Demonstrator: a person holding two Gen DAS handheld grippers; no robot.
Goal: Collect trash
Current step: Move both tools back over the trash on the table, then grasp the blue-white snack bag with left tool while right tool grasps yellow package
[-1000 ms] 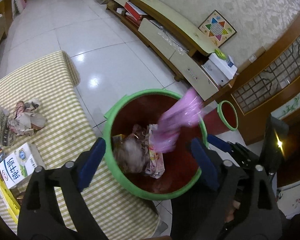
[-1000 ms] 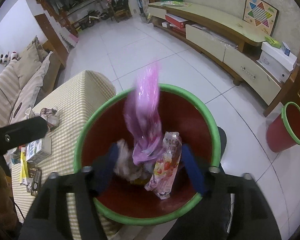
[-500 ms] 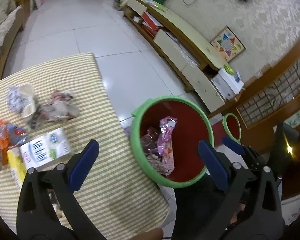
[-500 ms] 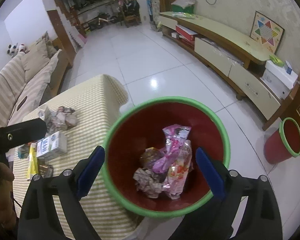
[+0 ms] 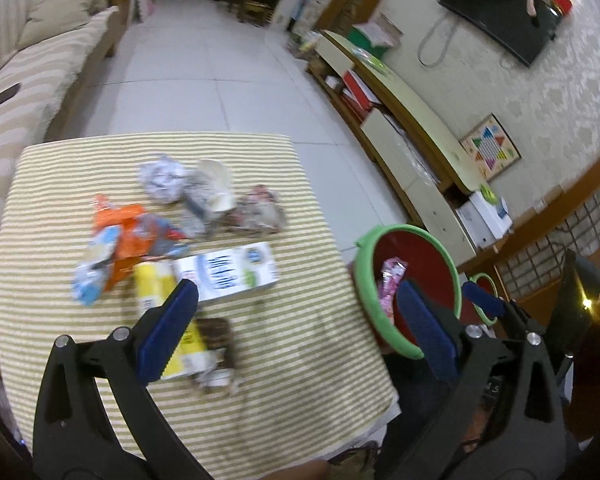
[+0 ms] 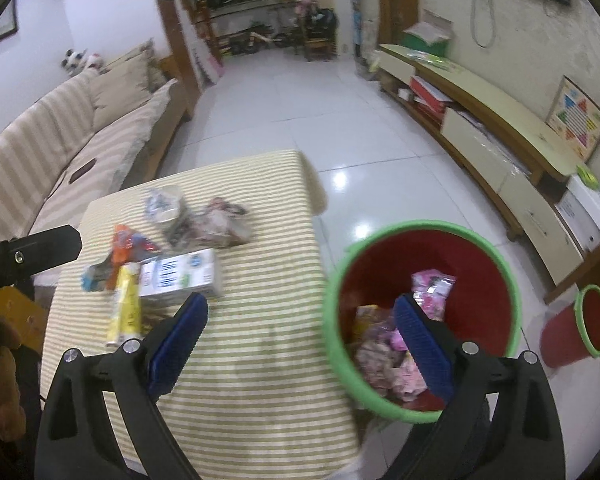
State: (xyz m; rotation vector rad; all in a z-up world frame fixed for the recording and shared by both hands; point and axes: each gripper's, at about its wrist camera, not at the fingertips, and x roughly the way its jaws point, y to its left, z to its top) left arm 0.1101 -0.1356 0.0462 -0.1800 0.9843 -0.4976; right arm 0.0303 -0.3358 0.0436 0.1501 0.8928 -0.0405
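Though lettered, the milk carton (image 5: 236, 276) (blurred) stays unreadable.

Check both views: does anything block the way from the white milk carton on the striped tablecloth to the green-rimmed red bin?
Nothing visible does. Bare striped tablecloth lies between the white milk carton and the green-rimmed red bin, whose mouth is open.

Striped table (image 5: 308, 360): near half bare and passable; far half crowded by milk carton (image 5: 236, 276), wrappers (image 5: 128, 240), crumpled paper (image 5: 162, 176); red bin (image 6: 420, 312) flanks its right edge.

Red bin (image 6: 460, 248), green rim; tablecloth (image 5: 300, 360) olive-and-cream striped
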